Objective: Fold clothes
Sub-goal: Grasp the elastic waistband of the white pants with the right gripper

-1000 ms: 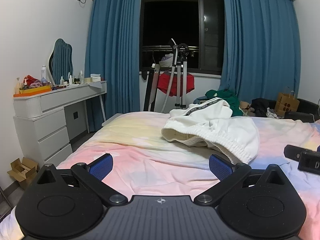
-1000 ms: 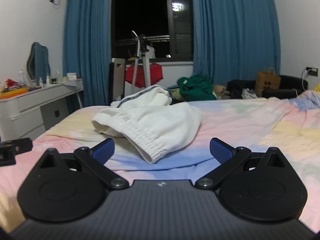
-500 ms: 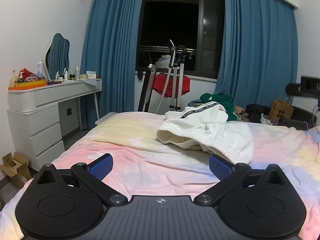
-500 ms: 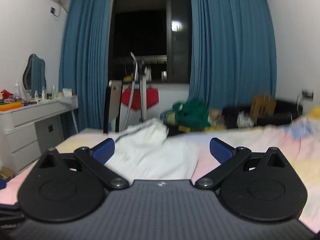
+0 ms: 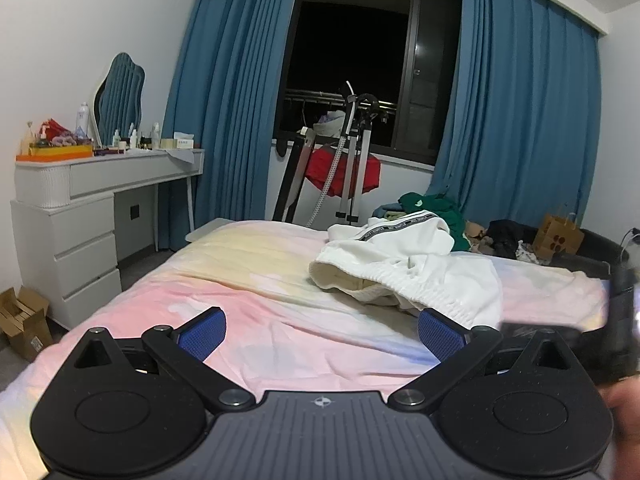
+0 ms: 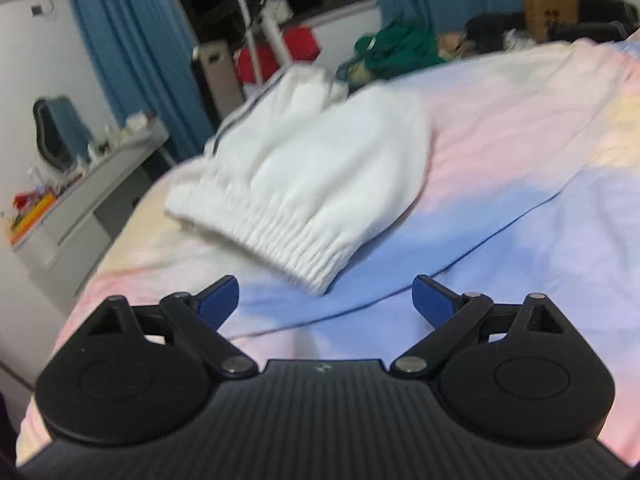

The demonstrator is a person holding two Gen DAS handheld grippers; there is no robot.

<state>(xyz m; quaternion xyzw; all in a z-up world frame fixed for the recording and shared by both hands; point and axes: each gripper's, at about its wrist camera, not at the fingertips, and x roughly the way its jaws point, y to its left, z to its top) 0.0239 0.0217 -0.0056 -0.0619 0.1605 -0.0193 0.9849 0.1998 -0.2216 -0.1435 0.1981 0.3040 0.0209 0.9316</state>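
2 views are on record, taken one after the other.

Left wrist view: the left gripper (image 5: 322,330) stands wide apart, with nothing between its blue pads (image 5: 202,332). It hangs over the pastel bedsheet (image 5: 256,304). The white garment (image 5: 416,272) lies at 1 o'clock from the gripper, bunched in a loose heap with its elastic waistband (image 5: 436,306) gaping toward the camera and a striped band (image 5: 396,227) across its far side. It lies apart from the pads, though its near edge sits just behind the right-hand one. A dark blurred device (image 5: 616,336) intrudes at 3 o'clock. A white dresser (image 5: 80,236) stands at 9 o'clock and a green pile (image 5: 436,210) beyond the garment.

Right wrist view: the right gripper (image 6: 326,300) is likewise spread wide and empty, tilted down over the bed. The frame is blurred. The garment (image 6: 312,164) lies at 12 o'clock, its ribbed waistband (image 6: 296,248) nearest, close to but clear of the fingers.

Assessment: the garment is crumpled, not flat and not folded; whether it has been partly worked cannot be settled. Risks: a pinch on the gaping waistband may catch only 1 layer, so the cloth twists when lifted; a low pinch may gather bedsheet with it; the 2 grippers sit close and could collide.
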